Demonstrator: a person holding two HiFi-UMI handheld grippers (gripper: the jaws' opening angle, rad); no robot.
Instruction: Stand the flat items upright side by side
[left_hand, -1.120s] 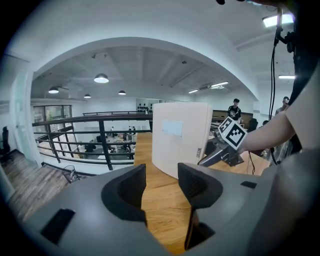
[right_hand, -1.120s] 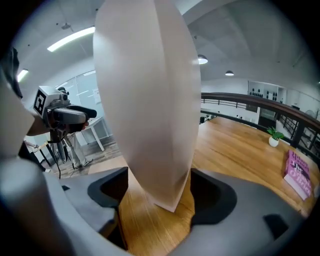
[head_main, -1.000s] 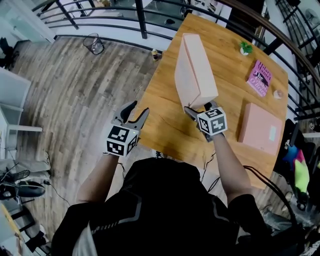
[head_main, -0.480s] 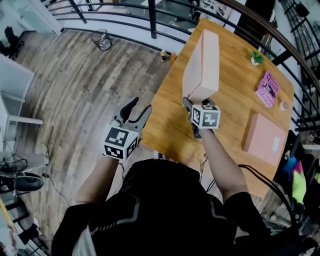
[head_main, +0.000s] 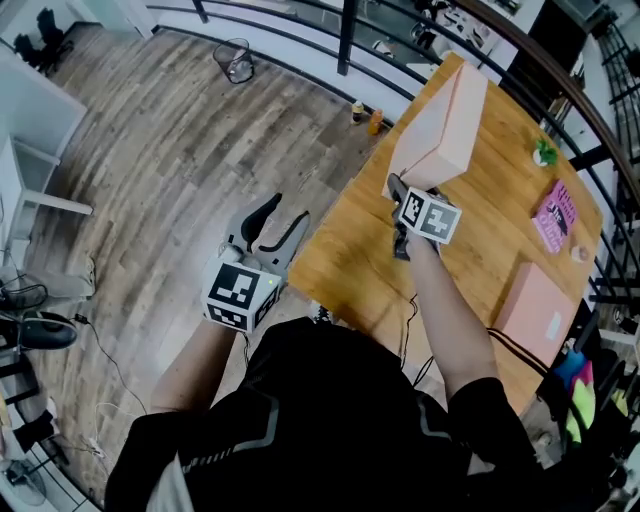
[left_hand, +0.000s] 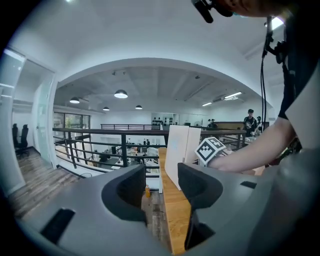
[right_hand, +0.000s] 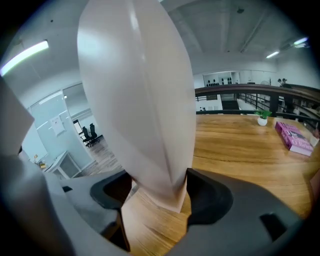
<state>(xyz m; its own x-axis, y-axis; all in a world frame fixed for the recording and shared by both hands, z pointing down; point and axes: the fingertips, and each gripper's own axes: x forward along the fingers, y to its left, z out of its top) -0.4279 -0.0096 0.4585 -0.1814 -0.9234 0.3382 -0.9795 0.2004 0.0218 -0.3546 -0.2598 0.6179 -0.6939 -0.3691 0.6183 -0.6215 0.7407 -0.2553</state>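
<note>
Box (head_main: 440, 125), stiff and probably light, leans nearly upright at upper middle over the counter (head_main: 340, 260). Right gripper (right_hand: 159, 192) fingers clamp its lower corner, a pivot-prone hold; left gripper (head_main: 272, 218) fingers are apart, empty.

The table (head_main: 350, 250) is warm wood with a soft satin sheen and a clear grain. Over the table, the upright box (head_main: 440, 130) looks like smooth matt pale-pink card (zero gloss). The left gripper (left_hand: 162, 187) and right gripper (right_hand: 157, 192) have matt dark-grey plastic jaws. Beside the table, the floor (head_main: 150, 150) is grey-brown wood-look planks, and the railing (head_main: 347, 35) is dark metal.
</note>
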